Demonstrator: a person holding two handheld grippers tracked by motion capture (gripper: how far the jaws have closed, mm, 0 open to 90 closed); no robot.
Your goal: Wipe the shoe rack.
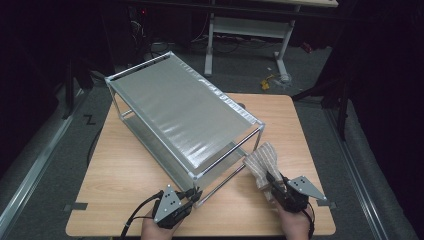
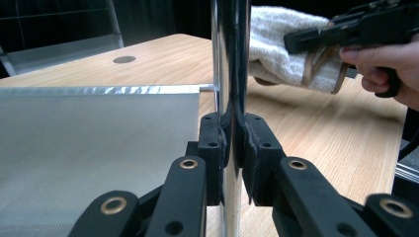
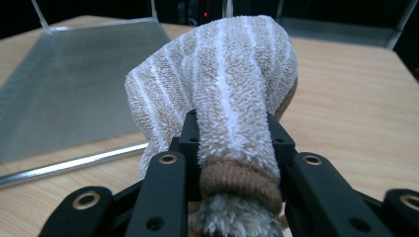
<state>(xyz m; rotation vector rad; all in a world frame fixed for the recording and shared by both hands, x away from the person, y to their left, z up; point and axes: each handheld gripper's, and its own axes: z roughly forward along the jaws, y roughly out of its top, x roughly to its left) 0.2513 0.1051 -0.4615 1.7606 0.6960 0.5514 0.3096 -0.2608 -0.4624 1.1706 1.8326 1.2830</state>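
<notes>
A chrome wire rack [image 1: 180,110] with two mesh shelves stands slantwise on the wooden table [image 1: 125,175]. My left gripper [image 1: 194,194] is at the rack's near corner, and its jaws are shut on the upright chrome post [image 2: 230,64], one pad on each side, seen close in my left gripper [image 2: 232,148] view. To the right, my right gripper [image 1: 271,181] is shut on a bunched beige towel with white stripes [image 1: 262,160]. The towel [image 3: 232,74] bulges up between the jaws of my right gripper [image 3: 232,143]. The towel [image 2: 281,54] hangs just beyond the post.
The rack's lower mesh shelf [image 3: 74,84] and its front rail [image 3: 74,165] lie left of the towel. Bare tabletop stretches to the right of the rack [image 1: 285,130]. Beyond the table is a dark floor with a white desk frame [image 1: 250,30].
</notes>
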